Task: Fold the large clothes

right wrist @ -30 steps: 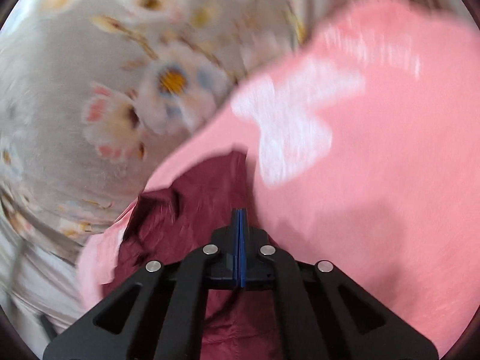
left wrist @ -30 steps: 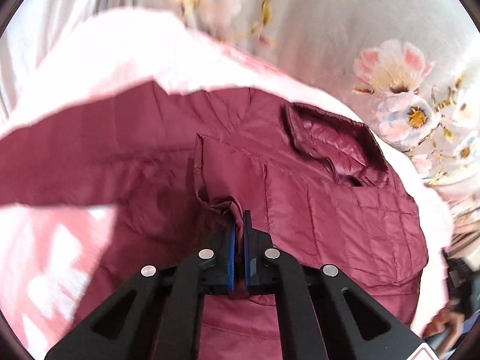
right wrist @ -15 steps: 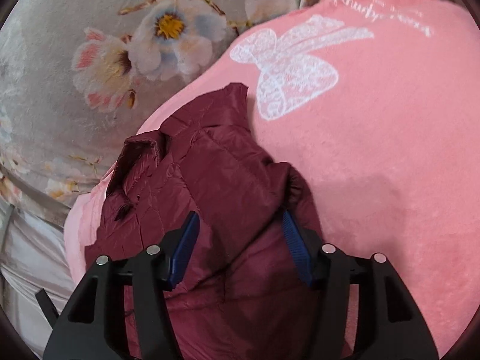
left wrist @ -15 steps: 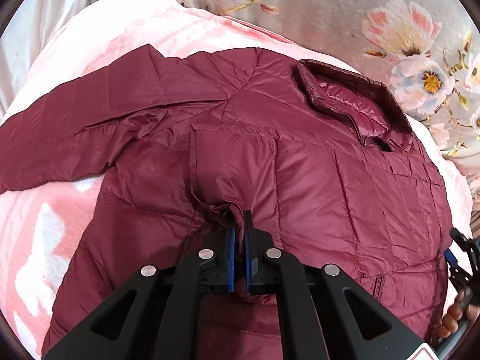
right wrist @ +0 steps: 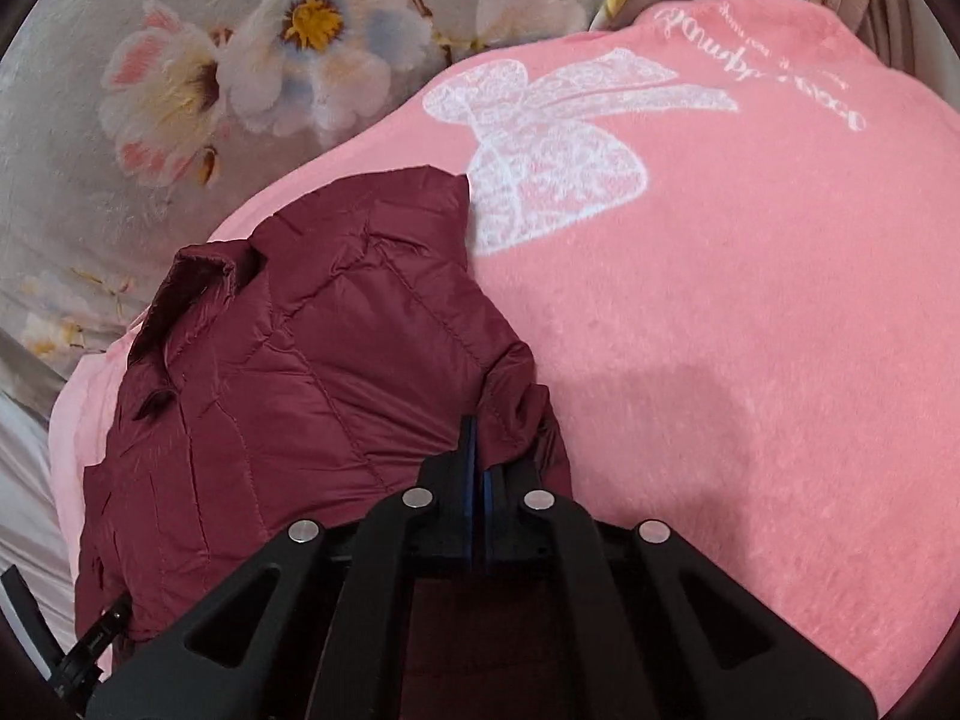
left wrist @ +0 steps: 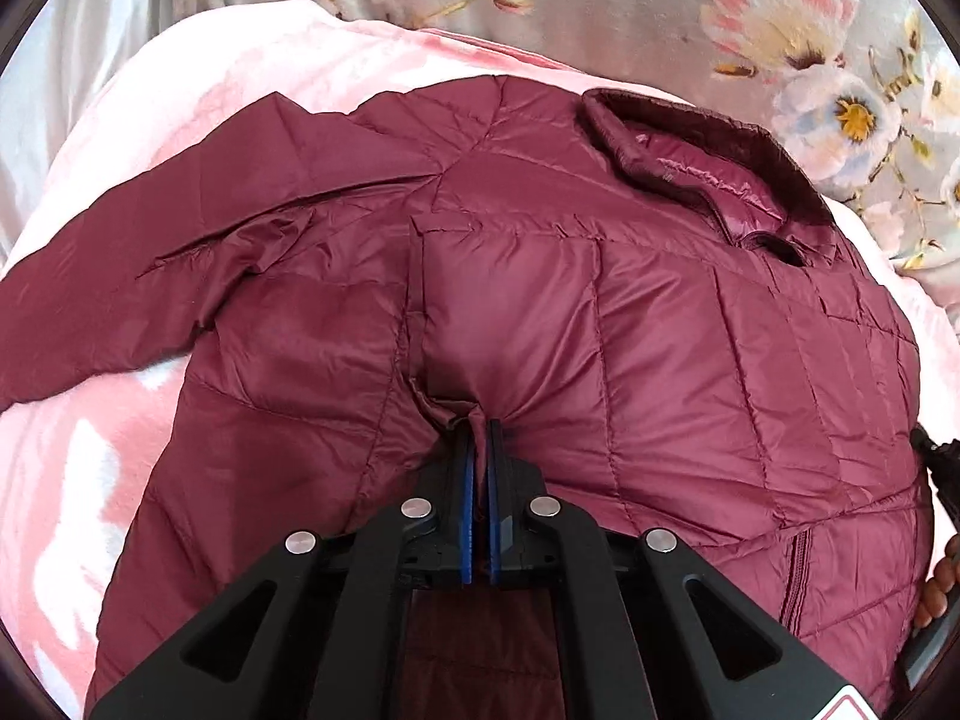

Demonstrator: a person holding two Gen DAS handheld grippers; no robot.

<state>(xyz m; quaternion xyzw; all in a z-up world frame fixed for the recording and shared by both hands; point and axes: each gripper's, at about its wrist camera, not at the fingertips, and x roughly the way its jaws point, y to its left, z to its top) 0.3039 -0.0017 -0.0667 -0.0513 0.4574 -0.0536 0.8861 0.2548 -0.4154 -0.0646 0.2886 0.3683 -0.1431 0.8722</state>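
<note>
My left gripper point(left wrist: 478, 438) is clamped on a pinch of the maroon puffer jacket point(left wrist: 600, 330), which lies spread on the pink blanket point(right wrist: 750, 360). My right gripper point(right wrist: 478, 450), jaws just closed, pinches the jacket's edge nearest that blanket's bow print. Risk: slick fabric slipping from either thin pinch. The outstretched sleeve point(left wrist: 120, 276) may drag. Floral bedding point(right wrist: 180, 90) lies beyond the blanket's far edge.
</note>
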